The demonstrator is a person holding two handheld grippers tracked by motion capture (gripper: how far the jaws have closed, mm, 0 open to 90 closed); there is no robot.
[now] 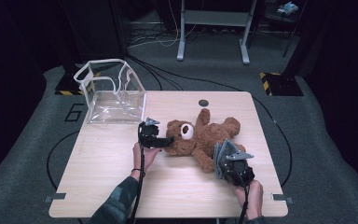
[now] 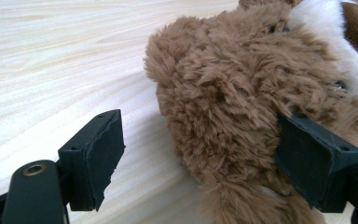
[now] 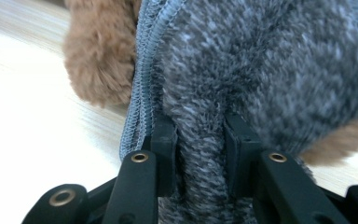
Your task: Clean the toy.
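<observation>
Left tongs (image 1: pixel 168 140) stand spread at the bear's (image 1: pixel 205 135) head, 9 o'clock side; one pad touches fur, the other stands clear. Closing here may catch only pile and slip. The bear lies mid-desk (image 1: pixel 102 186). Right tongs (image 3: pixel 198 140) pinch a grey knit (image 3: pixel 270 70) at the bear's 5 o'clock leg; a thin fold may pull free.

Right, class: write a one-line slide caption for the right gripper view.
Right gripper pinching a fold of grey knitted fabric beside the teddy bear.
</observation>
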